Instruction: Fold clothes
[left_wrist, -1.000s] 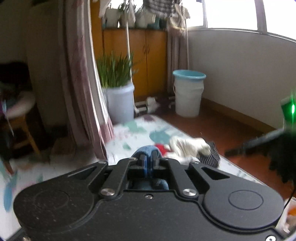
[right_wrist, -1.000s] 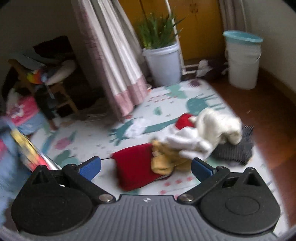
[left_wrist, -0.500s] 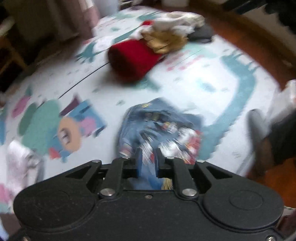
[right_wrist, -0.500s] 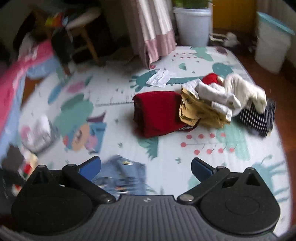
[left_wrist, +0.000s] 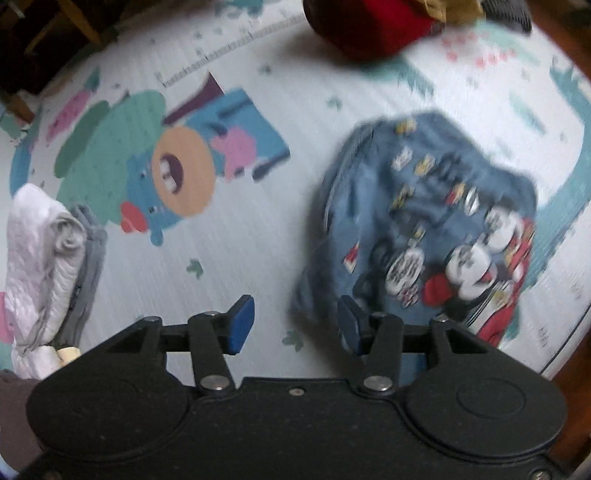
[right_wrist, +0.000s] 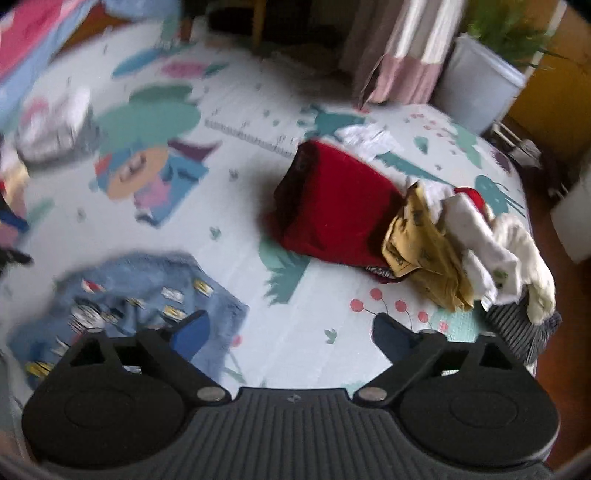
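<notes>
Hovering left gripper (left_wrist: 291, 325) fingers just opening, empty | right gripper (right_wrist: 291, 332) wide, narrowing | denim garment (left_wrist: 424, 221) crumpled on mat (left_wrist: 240, 258)

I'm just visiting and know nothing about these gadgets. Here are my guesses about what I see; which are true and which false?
1. The denim garment lies on the play mat. True.
2. The left gripper is clamped on the denim garment. False: its jaws have just been opening, and only mat shows between the pads.
3. The red garment lies beside a yellow garment. True.
4. The right gripper holds the red garment. False: it is open and empty, with the red garment lying farther off.
5. The potted plant stands in the middle of the mat. False: it stands beyond the mat's edge, by the curtain.
</notes>
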